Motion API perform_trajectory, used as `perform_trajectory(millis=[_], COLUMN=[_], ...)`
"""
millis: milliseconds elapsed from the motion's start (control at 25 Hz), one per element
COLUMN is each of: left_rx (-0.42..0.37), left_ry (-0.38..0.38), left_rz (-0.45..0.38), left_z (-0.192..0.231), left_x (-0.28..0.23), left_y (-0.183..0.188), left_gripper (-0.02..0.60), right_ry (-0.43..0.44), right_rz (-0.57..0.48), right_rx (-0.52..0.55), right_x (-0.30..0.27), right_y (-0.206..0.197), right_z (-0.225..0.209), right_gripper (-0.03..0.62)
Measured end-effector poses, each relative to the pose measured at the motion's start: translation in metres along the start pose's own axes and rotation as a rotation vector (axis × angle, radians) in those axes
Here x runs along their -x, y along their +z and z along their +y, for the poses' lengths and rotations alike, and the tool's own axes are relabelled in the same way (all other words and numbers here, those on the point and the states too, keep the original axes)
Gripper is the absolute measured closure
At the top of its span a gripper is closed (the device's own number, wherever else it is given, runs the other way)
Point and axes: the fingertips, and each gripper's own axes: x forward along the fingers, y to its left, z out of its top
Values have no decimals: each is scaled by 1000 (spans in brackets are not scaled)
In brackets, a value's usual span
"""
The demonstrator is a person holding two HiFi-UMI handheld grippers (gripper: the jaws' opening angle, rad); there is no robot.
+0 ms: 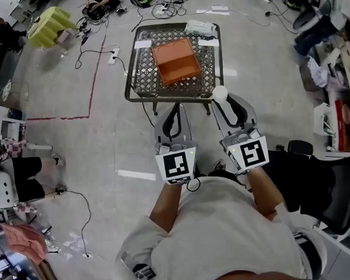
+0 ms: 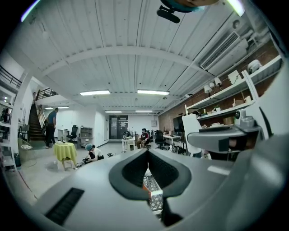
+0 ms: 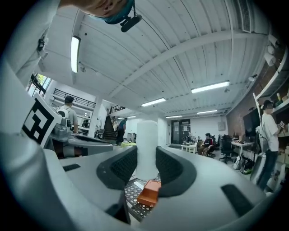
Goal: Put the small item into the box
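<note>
Small item, white, a smooth upright cylinder with a rounded top, clamped between the jaws of the right gripper; pads pressed on its lower flanks, upper part standing free above them; carried in the air, not yet over the box; in the head view, box at 12 o'clock of both grippers, orange, open side up, resting on a metal mesh tabletop; item near the tabletop's near rim, toward 5 o'clock of the box.

Left gripper level beside the right one, at its 9 o'clock; jaws closed tip to tip with nothing between them.

Handling, as a judgement: probably light and rigid, likely plastic, with a slick rounded skin; liable to pivot or slide if squeezed near an end; best gripped across the middle of the body, a little higher than the present hold; no sign of fragility; a short drop into the box probably harmless.

Only in the head view: whole box, its open cavity, the gap between item and box; only in the right gripper view: contact of pads on the item, with a corner of the box at 6 o'clock below; only in the left gripper view: meeting jaw tips, a sliver of mesh and orange beneath.
</note>
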Motion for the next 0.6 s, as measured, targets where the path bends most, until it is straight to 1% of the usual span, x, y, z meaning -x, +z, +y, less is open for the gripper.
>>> perform_trajectory(millis=[360,600], left_rx=[8,17], left_ry=[-34,-55], left_rz=[-3,13], left_z=[31,66], left_x=[5,10], left_y=[-10,-15], left_gripper=[572,574], right_ry=[11,25], right_rz=[30,32], right_rx=[18,16], right_x=[-25,-55], right_y=[-6,-2], right_z=[35,63], right_gripper=[471,471])
